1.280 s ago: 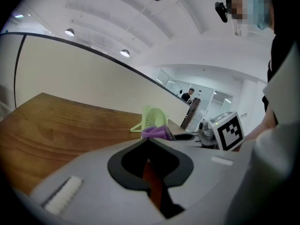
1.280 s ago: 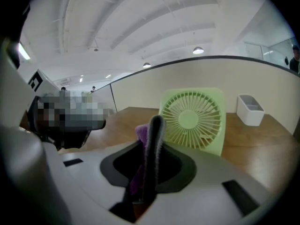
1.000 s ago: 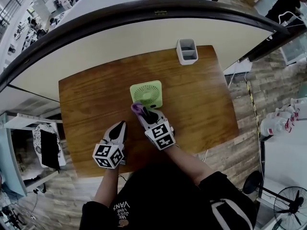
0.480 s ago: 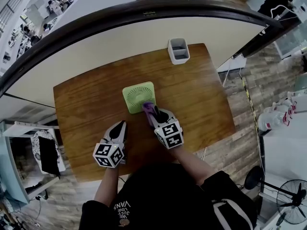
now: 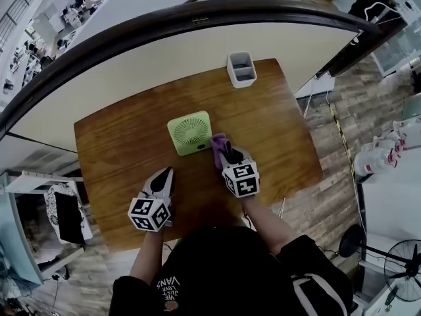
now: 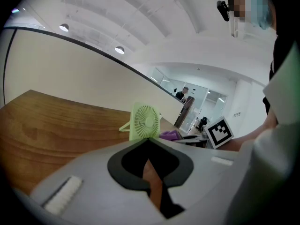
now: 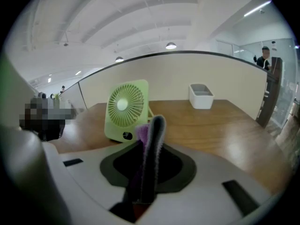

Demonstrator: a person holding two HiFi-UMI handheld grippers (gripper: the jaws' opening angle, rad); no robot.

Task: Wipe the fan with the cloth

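A small light-green square fan [image 5: 189, 132] stands near the middle of the wooden table [image 5: 125, 143]. My right gripper [image 5: 224, 151] is shut on a purple cloth [image 5: 219, 141], which sits right at the fan's right edge. In the right gripper view the cloth [image 7: 143, 133] sticks up between the pressed jaws [image 7: 153, 142], with the fan's grille [image 7: 125, 108] just ahead and to the left. My left gripper [image 5: 164, 175] rests nearer the table's front-left, shut with nothing in it. From the left gripper view [image 6: 149, 159] the fan [image 6: 145, 121] and cloth [image 6: 169, 135] are ahead.
A white rectangular container [image 5: 241, 69] stands at the table's far edge, also visible in the right gripper view [image 7: 201, 96]. A curved cream partition [image 5: 164, 58] backs the table. Wood floor lies past the table's right edge [image 5: 316, 157].
My right gripper has carried the purple cloth rightward along the fan's near side, from its left corner to its right edge. The left gripper has stayed put.
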